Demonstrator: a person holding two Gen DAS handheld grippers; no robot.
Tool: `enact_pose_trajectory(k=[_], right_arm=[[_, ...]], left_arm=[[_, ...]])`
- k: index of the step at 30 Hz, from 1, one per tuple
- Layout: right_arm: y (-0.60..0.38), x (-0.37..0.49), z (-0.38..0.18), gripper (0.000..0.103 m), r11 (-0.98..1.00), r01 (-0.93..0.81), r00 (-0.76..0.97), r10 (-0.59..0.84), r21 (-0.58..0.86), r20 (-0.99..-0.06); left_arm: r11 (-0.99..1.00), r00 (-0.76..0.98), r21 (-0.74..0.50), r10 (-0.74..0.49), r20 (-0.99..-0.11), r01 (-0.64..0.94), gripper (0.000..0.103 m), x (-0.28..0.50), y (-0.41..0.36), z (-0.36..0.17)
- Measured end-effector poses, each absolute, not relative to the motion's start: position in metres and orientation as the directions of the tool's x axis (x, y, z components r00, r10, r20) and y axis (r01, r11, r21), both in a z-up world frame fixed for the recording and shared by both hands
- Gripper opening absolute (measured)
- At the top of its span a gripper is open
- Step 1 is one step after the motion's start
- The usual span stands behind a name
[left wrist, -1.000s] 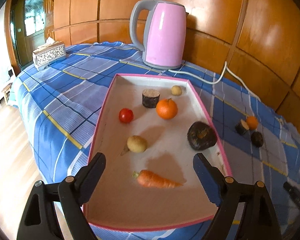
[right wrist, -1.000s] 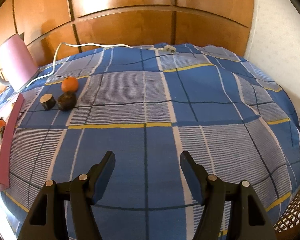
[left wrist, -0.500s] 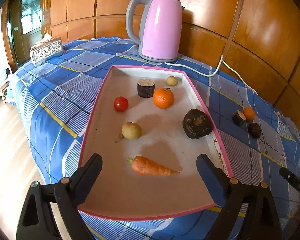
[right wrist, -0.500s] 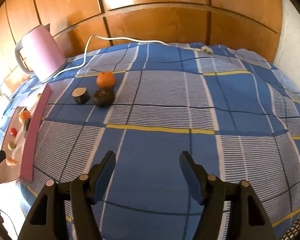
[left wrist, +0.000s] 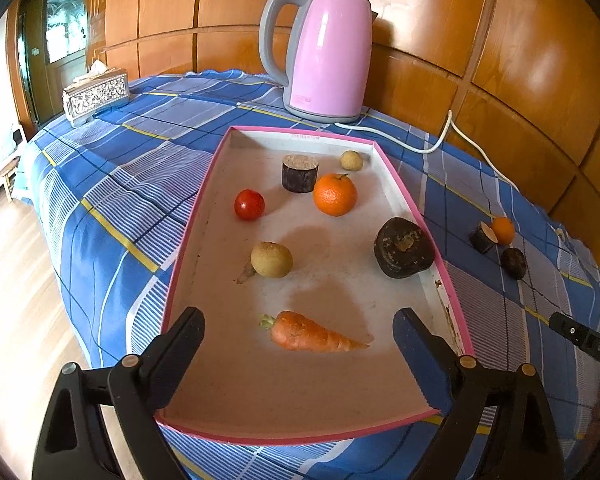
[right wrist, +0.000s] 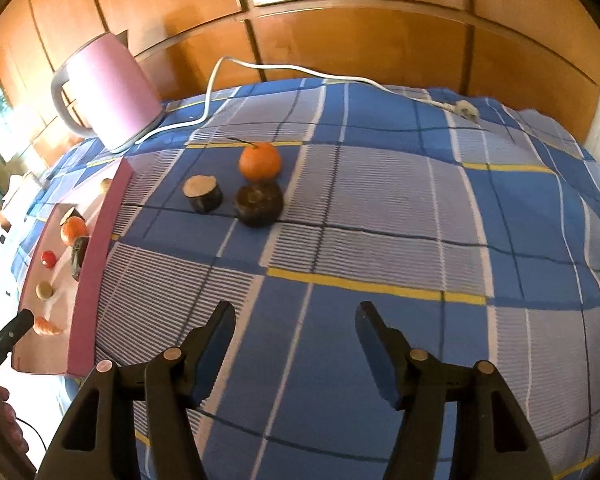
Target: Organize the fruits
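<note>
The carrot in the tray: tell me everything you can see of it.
The carrot is short, orange and tapered, with a stub of pale green top at its thick end. It lies flat on the pale floor of the pink-rimmed tray, near the tray's front end, tip pointing right. Nothing touches it; the open left claw hangs empty around it.

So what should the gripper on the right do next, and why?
Probably move the right gripper forward toward the small orange on the blue cloth. Its jaws are open and empty, and that orange sits outside the pink tray, next to a cut log piece and a dark round fruit, while other produce already lies in the tray.
</note>
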State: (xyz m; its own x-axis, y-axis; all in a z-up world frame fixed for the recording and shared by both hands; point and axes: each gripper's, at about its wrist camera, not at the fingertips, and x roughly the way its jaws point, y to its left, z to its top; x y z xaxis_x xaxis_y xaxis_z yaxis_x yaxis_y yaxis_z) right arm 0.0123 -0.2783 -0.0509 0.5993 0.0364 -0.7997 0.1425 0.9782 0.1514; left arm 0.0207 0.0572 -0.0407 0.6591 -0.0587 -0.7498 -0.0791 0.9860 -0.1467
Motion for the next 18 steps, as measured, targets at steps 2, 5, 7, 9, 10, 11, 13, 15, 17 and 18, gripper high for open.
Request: enact_pose_trajectory(k=[2,5,7,9,10,11,13,15,17,18], right_arm=[[-0.275,0.017,-0.05,0.064,0.979,0.133,0.597,0.048,0.158,-0.801],[-0.273,0.02,-0.051,0.064,0.977,0.128,0.591,0.064,0.172,-0.804],[-0.272,0.021,-0.053,0.064,0.976,0.127,0.583,0.071,0.177,-0.809],[-0.272,0.025,-0.054,0.064,0.977,0.126,0.575,0.067,0.17,-0.815],[-0.273,0.027,-0.054,0.064,0.978,0.129,0.577,0.061,0.165,-0.815],[-0.274,0.03,-0.052,0.064,0.978,0.133,0.581,0.055,0.161,-0.812],[-0.275,0.038,-0.049,0.064,0.979,0.134,0.585,0.048,0.155,-0.81],[-0.274,0.045,-0.047,0.064,0.981,0.129,0.586,0.042,0.145,-0.809],[-0.272,0.052,-0.045,0.064,0.984,0.122,0.589,0.032,0.128,-0.808],[-0.272,0.056,-0.043,0.064,0.985,0.119,0.59,0.029,0.123,-0.807]], left_arm=[[0.985,0.661,-0.149,-0.056,-0.749,-0.085,0.096,0.021,0.06,-0.041],[0.981,0.663,-0.162,-0.054,-0.747,-0.103,0.096,0.022,0.065,-0.04],[0.98,0.663,-0.164,-0.047,-0.748,-0.115,0.096,0.022,0.067,-0.04],[0.979,0.662,-0.164,-0.042,-0.748,-0.124,0.096,0.023,0.069,-0.041],[0.978,0.664,-0.163,-0.037,-0.747,-0.128,0.096,0.023,0.07,-0.04],[0.978,0.665,-0.163,-0.036,-0.746,-0.13,0.096,0.023,0.071,-0.04],[0.978,0.668,-0.163,-0.032,-0.743,-0.134,0.096,0.023,0.072,-0.039],[0.977,0.671,-0.164,-0.029,-0.741,-0.139,0.096,0.023,0.074,-0.038],[0.975,0.672,-0.164,-0.022,-0.74,-0.149,0.098,0.024,0.076,-0.037],[0.975,0.672,-0.164,-0.019,-0.741,-0.153,0.098,0.023,0.077,-0.037]])
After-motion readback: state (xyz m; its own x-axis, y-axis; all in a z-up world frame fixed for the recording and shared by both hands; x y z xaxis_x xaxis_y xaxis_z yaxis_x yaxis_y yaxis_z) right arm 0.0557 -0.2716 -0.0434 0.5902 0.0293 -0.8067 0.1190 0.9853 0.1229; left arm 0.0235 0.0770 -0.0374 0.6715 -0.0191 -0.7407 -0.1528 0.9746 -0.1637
